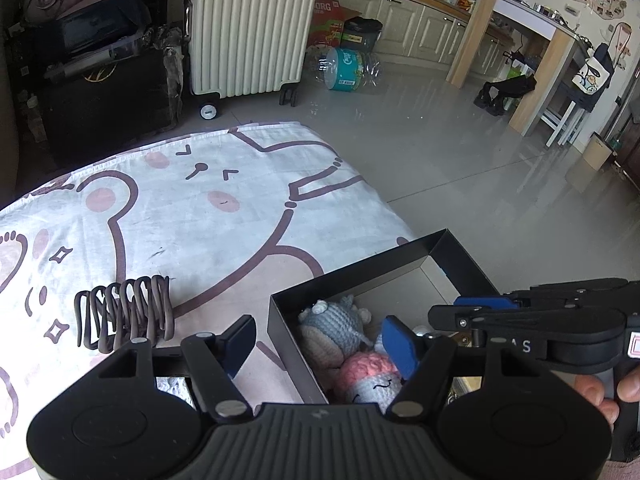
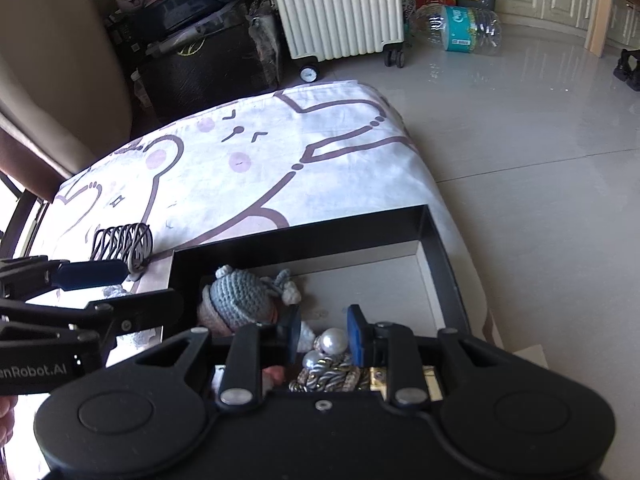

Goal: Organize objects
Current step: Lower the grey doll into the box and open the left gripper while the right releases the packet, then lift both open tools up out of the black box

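black box (image 1: 288, 332) straddled by the left gripper (image 1: 320, 340), jaws spread wide, gripping nothing, crochet dolls (image 1: 332, 328) just below. right gripper (image 2: 324, 328) narrow but empty, right above pearl jewelry (image 2: 334, 340). brown hair clip (image 1: 126, 312) off left on the blanket (image 1: 180, 208).

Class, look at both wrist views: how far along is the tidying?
Done: two crocheted dolls and pearl jewellery lie in the black box. In hand: nothing; left claw is open, right claw holds nothing. Left: the brown hair clip on the blanket.
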{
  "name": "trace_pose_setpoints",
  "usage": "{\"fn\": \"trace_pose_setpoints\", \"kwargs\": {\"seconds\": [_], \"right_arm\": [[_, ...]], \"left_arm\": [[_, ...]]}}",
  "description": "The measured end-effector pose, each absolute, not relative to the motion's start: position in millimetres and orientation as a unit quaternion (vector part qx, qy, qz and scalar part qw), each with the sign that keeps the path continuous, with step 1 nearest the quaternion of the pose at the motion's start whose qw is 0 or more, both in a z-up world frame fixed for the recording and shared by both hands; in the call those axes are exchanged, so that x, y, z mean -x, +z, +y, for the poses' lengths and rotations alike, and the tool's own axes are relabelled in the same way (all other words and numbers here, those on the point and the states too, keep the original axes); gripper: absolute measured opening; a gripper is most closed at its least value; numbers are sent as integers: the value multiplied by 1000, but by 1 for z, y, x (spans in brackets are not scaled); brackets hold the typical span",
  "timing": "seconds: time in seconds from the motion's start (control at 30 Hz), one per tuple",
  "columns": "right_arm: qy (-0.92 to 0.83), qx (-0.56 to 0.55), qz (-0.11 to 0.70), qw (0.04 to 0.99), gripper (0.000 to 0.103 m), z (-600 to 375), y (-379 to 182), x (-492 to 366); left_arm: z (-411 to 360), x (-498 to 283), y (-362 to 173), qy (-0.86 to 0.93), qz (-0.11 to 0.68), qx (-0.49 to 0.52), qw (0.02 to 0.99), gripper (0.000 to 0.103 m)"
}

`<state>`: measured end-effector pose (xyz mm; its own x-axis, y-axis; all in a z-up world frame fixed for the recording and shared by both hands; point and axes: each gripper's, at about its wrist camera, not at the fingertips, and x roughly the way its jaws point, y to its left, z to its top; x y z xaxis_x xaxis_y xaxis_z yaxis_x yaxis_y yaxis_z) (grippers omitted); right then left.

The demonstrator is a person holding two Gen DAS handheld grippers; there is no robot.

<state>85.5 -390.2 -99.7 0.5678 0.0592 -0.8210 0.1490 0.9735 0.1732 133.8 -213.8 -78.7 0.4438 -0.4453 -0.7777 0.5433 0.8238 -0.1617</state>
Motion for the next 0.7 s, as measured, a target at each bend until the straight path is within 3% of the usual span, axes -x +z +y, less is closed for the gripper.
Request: {"fn": "trace_pose_setpoints", "kwargs": {"seconds": [0.7], "right_arm": [[-80, -89, 434, 893, 27, -378, -49, -43]], "left_arm": [[-174, -111, -44, -231, 451, -64, 860, 70]]}}
